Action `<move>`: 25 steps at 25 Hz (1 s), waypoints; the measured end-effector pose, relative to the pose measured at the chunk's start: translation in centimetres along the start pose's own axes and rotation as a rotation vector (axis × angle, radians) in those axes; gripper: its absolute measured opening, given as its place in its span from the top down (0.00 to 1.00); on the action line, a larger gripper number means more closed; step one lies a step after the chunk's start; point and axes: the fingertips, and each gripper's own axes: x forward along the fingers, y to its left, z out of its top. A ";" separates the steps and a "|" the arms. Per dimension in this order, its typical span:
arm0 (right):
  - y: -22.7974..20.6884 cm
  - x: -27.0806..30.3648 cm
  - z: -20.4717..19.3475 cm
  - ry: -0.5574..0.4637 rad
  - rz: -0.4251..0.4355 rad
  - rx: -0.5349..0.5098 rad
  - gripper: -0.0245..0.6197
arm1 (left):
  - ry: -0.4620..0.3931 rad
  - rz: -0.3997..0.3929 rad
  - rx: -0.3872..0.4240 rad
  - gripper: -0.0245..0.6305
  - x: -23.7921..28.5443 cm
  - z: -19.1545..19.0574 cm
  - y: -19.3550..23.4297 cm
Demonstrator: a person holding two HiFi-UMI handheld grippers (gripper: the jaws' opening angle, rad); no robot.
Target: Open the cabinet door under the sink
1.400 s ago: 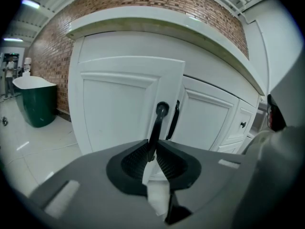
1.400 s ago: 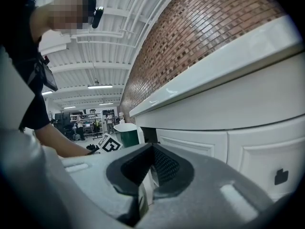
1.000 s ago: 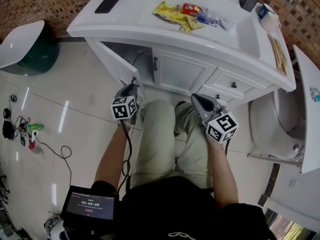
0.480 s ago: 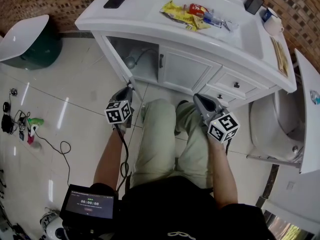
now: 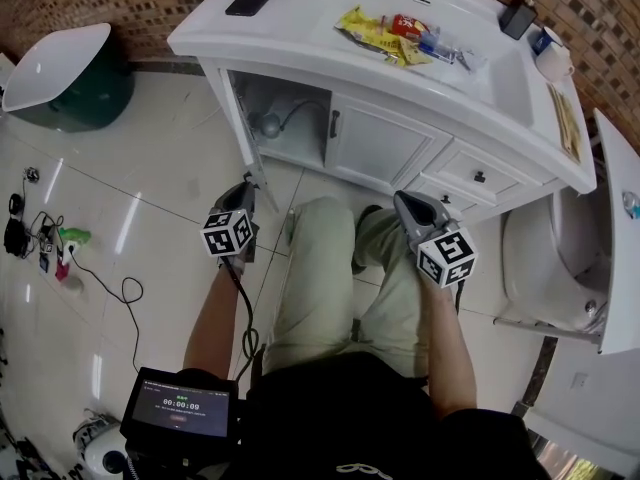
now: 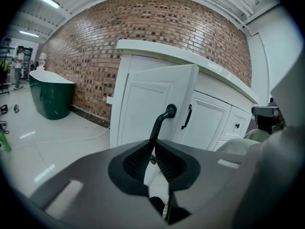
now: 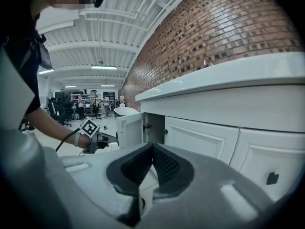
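Where white tile [image 5: 150,168] meets brick wall [image 5: 100,3], left fingers [image 6: 138,159], just closing, clamp the door handle [image 6: 161,123]; right fingers [image 7: 136,166] clenched empty.

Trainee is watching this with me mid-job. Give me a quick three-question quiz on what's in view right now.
1. True or false: the left cabinet door is shut.
2. Which gripper has the black door handle between its jaws?
3. The right gripper is: A) wide open; B) shut and empty; C) clamped on that handle.
Key: 1 false, it stands open. 2 the left gripper, whose jaws have just been closing on the handle. 3 B.
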 end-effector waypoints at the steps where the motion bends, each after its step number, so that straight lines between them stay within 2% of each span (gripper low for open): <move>1: -0.2 -0.1 0.0 -0.001 -0.004 0.004 0.97 | -0.007 0.009 -0.003 0.89 -0.3 0.0 0.5; 7: -1.6 -1.4 0.1 -0.045 -0.018 0.042 0.97 | -0.035 0.064 -0.018 0.90 -1.9 0.1 3.8; 19: -2.3 -1.6 -0.2 -0.043 -0.038 0.040 0.97 | -0.085 0.187 -0.108 0.90 -4.0 1.1 11.0; 25: -2.1 -1.4 -0.2 -0.031 -0.039 0.029 0.97 | -0.059 0.199 -0.066 0.91 -4.2 1.6 13.4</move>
